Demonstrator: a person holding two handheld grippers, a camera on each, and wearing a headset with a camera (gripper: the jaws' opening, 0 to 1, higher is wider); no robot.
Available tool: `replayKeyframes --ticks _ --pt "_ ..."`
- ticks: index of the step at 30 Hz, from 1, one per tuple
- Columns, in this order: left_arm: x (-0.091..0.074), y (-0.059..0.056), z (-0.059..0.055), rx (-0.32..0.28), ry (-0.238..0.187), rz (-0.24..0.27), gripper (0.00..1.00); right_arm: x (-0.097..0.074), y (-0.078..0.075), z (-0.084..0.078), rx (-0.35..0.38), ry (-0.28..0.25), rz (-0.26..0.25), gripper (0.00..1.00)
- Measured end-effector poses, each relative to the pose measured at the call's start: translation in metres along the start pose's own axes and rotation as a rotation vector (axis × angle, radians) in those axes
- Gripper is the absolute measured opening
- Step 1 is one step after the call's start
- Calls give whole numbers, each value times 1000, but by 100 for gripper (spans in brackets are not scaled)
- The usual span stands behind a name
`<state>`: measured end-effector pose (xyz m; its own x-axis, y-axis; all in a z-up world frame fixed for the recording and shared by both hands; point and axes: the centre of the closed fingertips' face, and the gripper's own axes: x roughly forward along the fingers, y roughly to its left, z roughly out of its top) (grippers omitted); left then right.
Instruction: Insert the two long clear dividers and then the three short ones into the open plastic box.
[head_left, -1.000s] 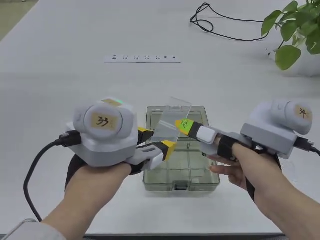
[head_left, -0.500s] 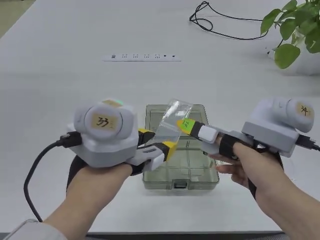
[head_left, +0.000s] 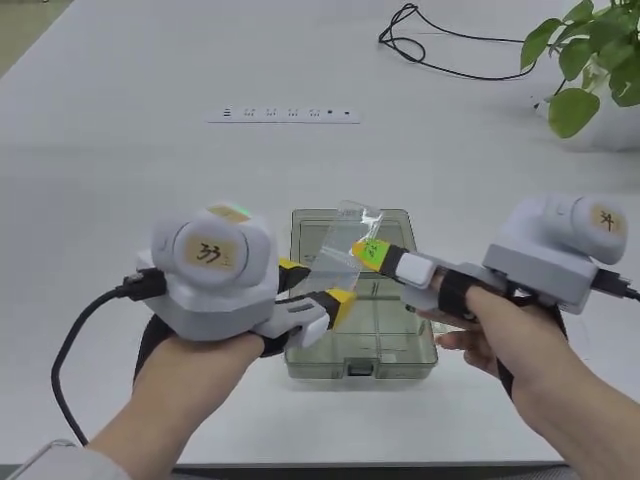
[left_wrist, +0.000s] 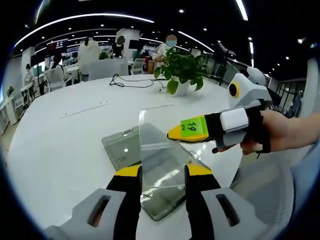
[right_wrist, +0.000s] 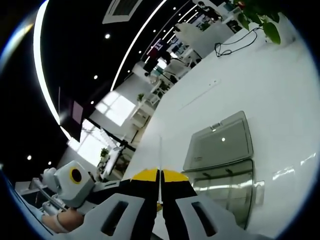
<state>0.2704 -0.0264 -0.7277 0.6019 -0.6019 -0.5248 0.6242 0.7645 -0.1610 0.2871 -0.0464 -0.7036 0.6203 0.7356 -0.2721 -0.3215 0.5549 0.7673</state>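
— Where's our divider (head_left: 345, 245)?
— Tilted above the box (head_left: 330, 372), over its 12 o'clock half, not yet seated. Our right gripper (head_left: 366, 250) is clenched on its edge. The left gripper (head_left: 315, 282) straddles it, jaws apart, and we cannot tell if they press.
— Progress?
— We judge some dividers are in, since cross walls show inside, but the count is unclear. This one is yet to go in.
— Around us?
— White table (head_left: 150, 170), with a power strip (head_left: 285, 116) at 11, cable (head_left: 440, 45) at 1 and plant (head_left: 585, 60) at 2. Open office, ceiling lights.

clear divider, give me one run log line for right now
clear divider held over open plastic box | right hand-held gripper shut on it | left hand-held gripper jaws either side, grip unclear | not yet inserted
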Motion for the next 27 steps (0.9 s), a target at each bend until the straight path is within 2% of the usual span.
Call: replayKeyframes --ticks 3,15,18,22,23,25,27 --pt "0 0 2 1 -11 -6 36 0 -4 2 2 0 -3 2" --pt "-1 -3 6 51 -39 -27 68 -3 -8 1 11 10 -17 2" --pt "-3 -6 7 44 -53 -36 82 -4 -6 0 10 19 -16 2" --pt "-6 -8 6 73 -61 -52 100 -5 -11 0 7 34 -21 2" --pt "-8 -9 3 93 -50 -69 100 -5 -11 0 8 37 -21 2" --pt "-11 -8 4 118 -58 -74 100 -5 -12 1 -5 47 -41 2" --pt "-13 -8 -1 135 -27 -87 100 -7 -11 3 10 52 -49 2"
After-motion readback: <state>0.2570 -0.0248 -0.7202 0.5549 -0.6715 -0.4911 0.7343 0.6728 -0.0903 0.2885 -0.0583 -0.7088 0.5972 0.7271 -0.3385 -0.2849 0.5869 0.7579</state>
